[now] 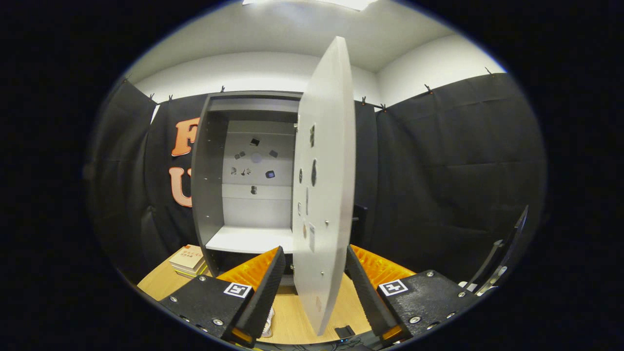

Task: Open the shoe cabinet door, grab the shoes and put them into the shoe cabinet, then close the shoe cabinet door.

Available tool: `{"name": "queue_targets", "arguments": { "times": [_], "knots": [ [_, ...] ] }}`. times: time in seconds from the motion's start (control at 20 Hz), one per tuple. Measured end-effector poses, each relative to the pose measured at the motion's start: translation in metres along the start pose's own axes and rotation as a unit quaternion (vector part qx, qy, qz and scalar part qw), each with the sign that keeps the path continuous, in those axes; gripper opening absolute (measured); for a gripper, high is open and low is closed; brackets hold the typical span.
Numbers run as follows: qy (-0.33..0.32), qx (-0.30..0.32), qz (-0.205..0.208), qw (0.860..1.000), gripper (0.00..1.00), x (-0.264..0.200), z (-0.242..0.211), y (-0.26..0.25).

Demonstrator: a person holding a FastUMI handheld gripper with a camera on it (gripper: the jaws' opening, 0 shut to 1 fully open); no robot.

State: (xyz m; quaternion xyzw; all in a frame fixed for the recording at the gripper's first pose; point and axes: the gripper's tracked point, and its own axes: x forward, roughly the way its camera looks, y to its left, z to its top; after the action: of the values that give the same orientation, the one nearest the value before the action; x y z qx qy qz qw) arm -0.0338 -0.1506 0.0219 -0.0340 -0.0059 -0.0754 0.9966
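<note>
Right between the claw's (314, 273) two fingers stands the edge of the shoe cabinet door (324, 185), swung open and seen nearly edge-on. The fingers are spread, one on each side of the door, and whether either touches it cannot be told. One door is visible, pale grey, with a few small dark marks and screw heads on its inner face.

Beyond the fingers, to the left of the door, the one shoe cabinet (209, 180) stands open. Its inside holds one white shelf (248, 240) low down, bare on top, and a light back panel with several small dark stickers or marks, too small to make out. Rows of peg holes run down its grey side wall.

Below the left finger a bit of white, perhaps a shoe (268, 321), peeks out; what it is cannot be settled.

Left of the cabinet's foot lies one small stack of books (187, 261) on the light wooden table (156, 285). Black cloth (453, 175) hangs around the booth, with white wall and ceiling above it.
</note>
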Motion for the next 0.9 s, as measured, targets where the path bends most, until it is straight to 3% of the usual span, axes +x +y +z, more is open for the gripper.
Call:
{"name": "queue_targets", "arguments": {
  "times": [0.55,0.9],
  "knots": [
    [0.006,0.007,0.050,0.999,0.81,-0.006,-0.010,0.079],
    [0.094,0.019,0.087,0.992,0.82,0.003,-0.109,0.141]
  ]
}}
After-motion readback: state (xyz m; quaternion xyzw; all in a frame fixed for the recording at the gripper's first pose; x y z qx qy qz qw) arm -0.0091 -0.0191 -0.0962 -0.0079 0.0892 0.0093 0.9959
